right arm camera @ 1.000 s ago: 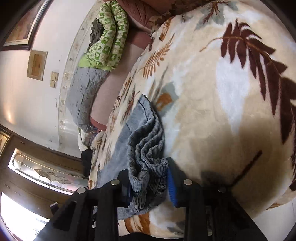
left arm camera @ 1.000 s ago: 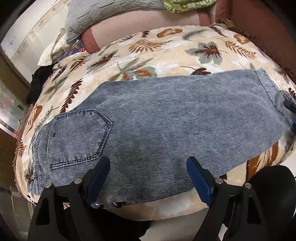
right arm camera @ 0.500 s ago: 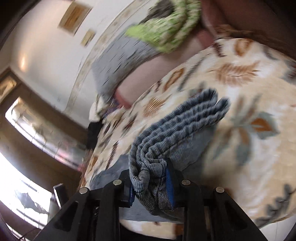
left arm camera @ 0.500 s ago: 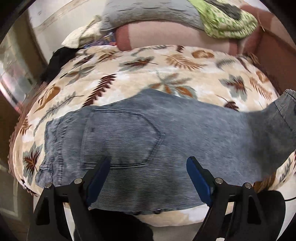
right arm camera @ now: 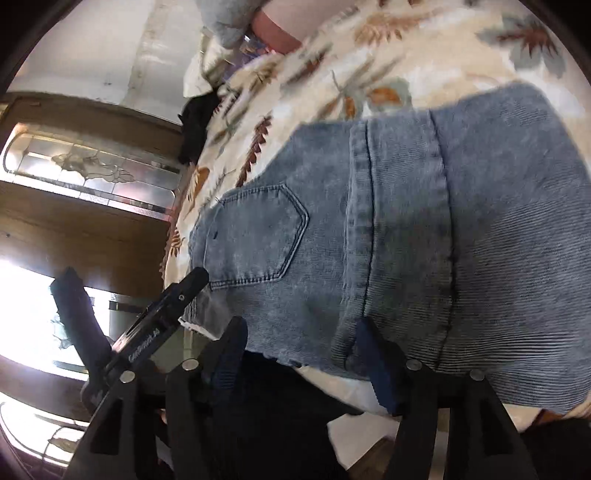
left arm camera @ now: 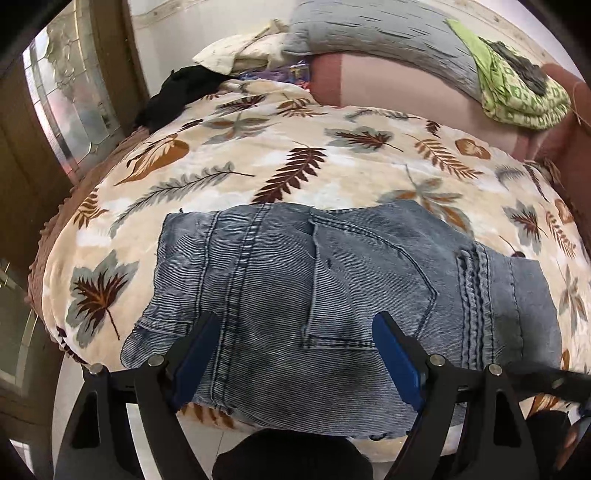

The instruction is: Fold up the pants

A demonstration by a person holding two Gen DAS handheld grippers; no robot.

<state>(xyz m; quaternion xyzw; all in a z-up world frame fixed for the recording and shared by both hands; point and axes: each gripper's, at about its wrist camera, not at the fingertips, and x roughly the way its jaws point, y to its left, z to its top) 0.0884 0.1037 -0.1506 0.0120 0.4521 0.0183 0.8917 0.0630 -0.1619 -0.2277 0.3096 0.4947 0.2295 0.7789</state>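
Note:
Blue denim pants (left arm camera: 332, 288) lie folded over themselves on a leaf-print blanket (left arm camera: 258, 155), back pocket up, with the leg end laid across the seat part. My left gripper (left arm camera: 295, 325) hangs open just above the pants near the bed's front edge, gripping nothing. In the right wrist view the same pants (right arm camera: 406, 221) fill the frame. My right gripper (right arm camera: 301, 328) is at their near edge with its jaws opening and no cloth pinched between the pads. The left gripper's finger (right arm camera: 177, 295) shows at the left of that view.
A grey pillow (left arm camera: 388, 33), a green patterned cloth (left arm camera: 517, 92) and a black garment (left arm camera: 177, 92) lie along the back of the bed. A wooden door with a glass panel (left arm camera: 74, 92) stands at the left. White floor shows below the bed's front edge.
The right gripper carried the bunched leg end across over the seat of the pants and let it go, its jaws spreading. The left gripper slid sideways and rolled, staying open.

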